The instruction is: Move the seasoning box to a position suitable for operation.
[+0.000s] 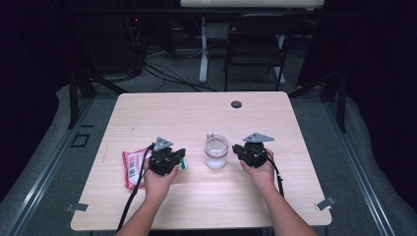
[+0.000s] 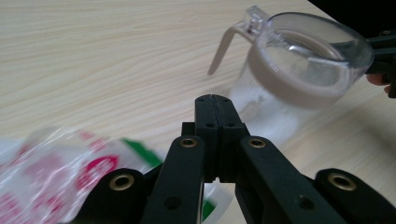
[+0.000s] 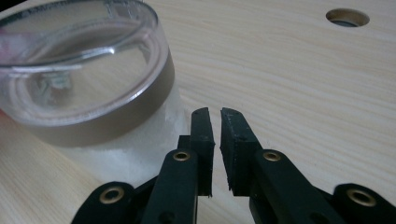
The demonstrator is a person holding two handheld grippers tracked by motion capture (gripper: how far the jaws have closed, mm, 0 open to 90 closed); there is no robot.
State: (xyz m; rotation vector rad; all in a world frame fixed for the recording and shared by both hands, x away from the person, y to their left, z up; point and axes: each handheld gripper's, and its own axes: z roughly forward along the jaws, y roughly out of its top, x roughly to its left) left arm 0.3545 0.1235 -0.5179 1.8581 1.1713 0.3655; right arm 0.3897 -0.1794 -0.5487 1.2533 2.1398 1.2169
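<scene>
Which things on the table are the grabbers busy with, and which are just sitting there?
In the job:
- clear jar with a lid, between the two grippers
- red and white packet, under the left gripper
- right gripper, beside the jar

Just lying about:
- dark round hole in the table
- folding chair behind the table

Jar (image 1: 216,152) mid-counter (image 1: 196,113), packet (image 1: 133,167) well to its left, left tongs (image 1: 173,164) over packet's right end, right tongs (image 1: 239,150) just right of jar, cable hole (image 1: 236,104) behind.
</scene>
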